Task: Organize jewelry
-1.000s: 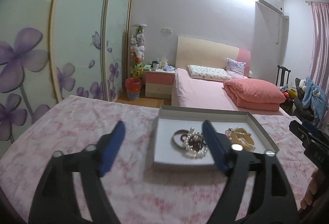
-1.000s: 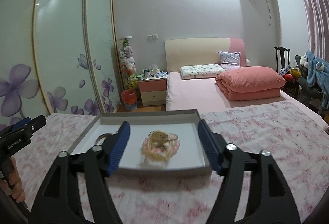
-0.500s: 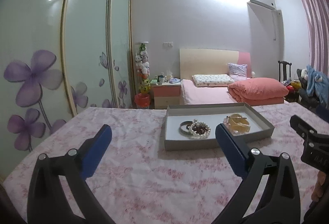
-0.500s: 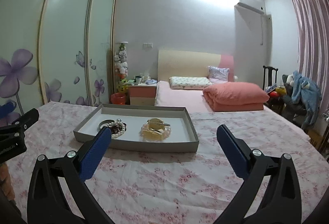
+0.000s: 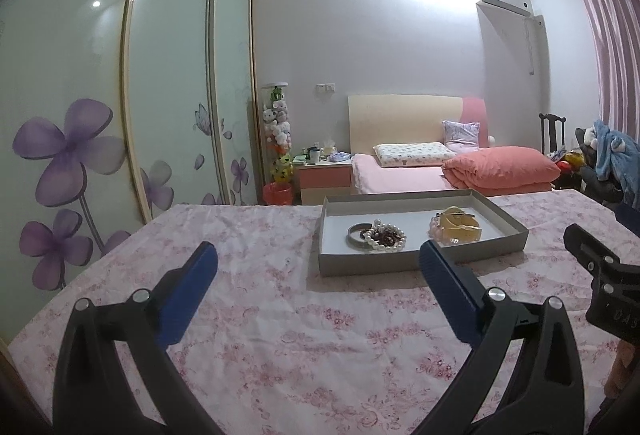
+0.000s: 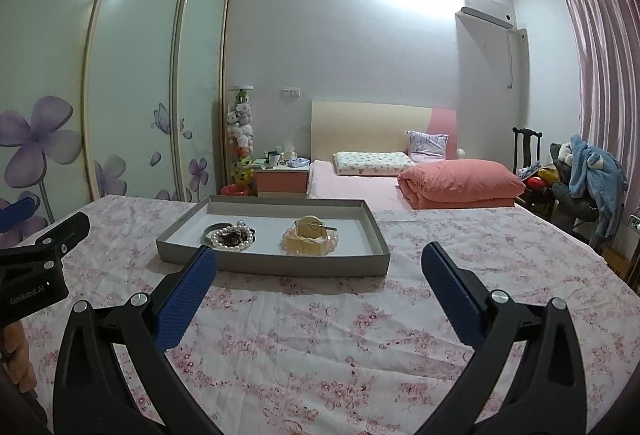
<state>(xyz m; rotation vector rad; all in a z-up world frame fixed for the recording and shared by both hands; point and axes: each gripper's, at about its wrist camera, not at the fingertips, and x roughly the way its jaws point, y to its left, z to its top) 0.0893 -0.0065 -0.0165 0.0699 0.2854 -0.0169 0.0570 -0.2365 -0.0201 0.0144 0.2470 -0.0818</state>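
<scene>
A shallow grey tray (image 5: pixel 516 231) (image 6: pixel 280 264) sits on the pink floral tablecloth. Inside it lie a silver bangle (image 5: pixel 356 235) (image 6: pixel 212 230), a pearl bracelet with dark beads (image 5: pixel 386 238) (image 6: pixel 234 237), and a yellow hair clip on a pink bead bracelet (image 5: pixel 458 229) (image 6: pixel 310 237). My left gripper (image 5: pixel 318 263) is open and empty, held back from the tray's near left side. My right gripper (image 6: pixel 320 261) is open and empty, held back in front of the tray. Each gripper shows at the other view's edge.
The table is covered by the floral cloth (image 6: pixel 320 335). Behind it stand a bed with a folded pink quilt (image 6: pixel 460 183), a nightstand (image 6: pixel 280 179), and a wardrobe with flower-printed sliding doors (image 5: pixel 120 115). A chair with clothes (image 6: pixel 588 179) is at the right.
Both grippers have pulled back from above the tray towards me and opened wider. The jewelry stays in the tray.
</scene>
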